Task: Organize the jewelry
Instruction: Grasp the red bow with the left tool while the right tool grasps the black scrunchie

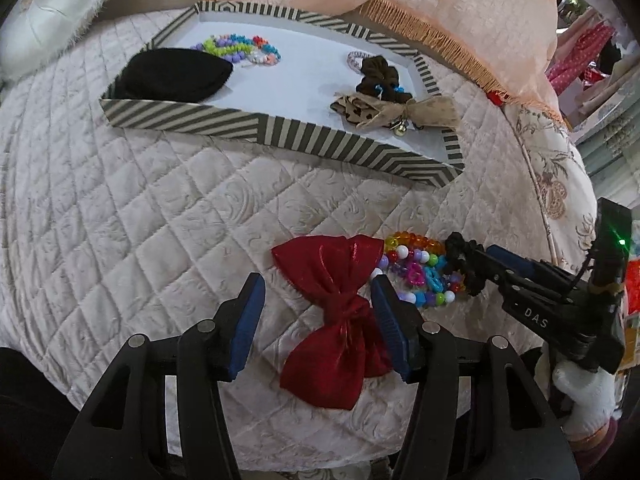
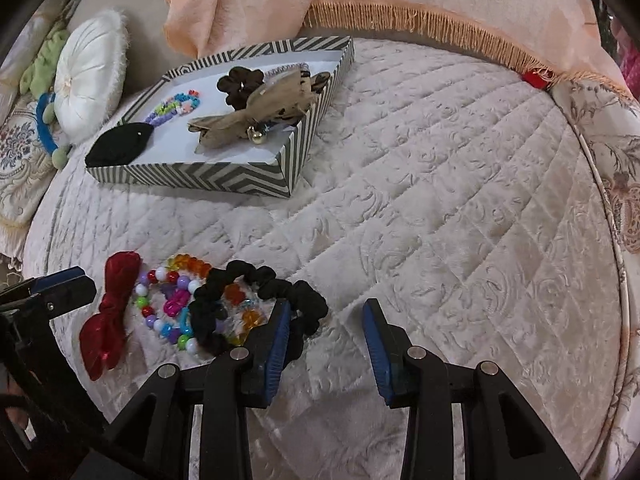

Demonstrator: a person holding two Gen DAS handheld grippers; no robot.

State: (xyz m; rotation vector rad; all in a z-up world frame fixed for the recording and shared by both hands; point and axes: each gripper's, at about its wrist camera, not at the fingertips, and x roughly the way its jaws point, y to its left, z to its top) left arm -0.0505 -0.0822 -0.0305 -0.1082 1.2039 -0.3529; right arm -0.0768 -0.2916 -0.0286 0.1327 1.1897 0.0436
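The left gripper (image 1: 318, 324) hangs over the quilted bedspread (image 1: 160, 208) with its blue pads spread wide on either side of the knot of a red satin bow (image 1: 334, 312); the pads do not press on it. Just beside the bow, at its three o'clock, lies a heap of coloured bead bracelets (image 1: 420, 276), with a black scrunchie (image 2: 256, 304) draped over them. The right gripper (image 2: 326, 332) stands with its pads apart and nothing between them; its left pad is at the scrunchie's edge, though contact cannot be told. At twelve o'clock from the heap sits a striped tray (image 1: 280, 136), well apart. It holds a black fabric piece (image 1: 176, 74), pastel bead bracelets (image 1: 240, 48), a brown scrunchie (image 1: 378, 76) and a tan bow with a small bell (image 1: 396, 114).
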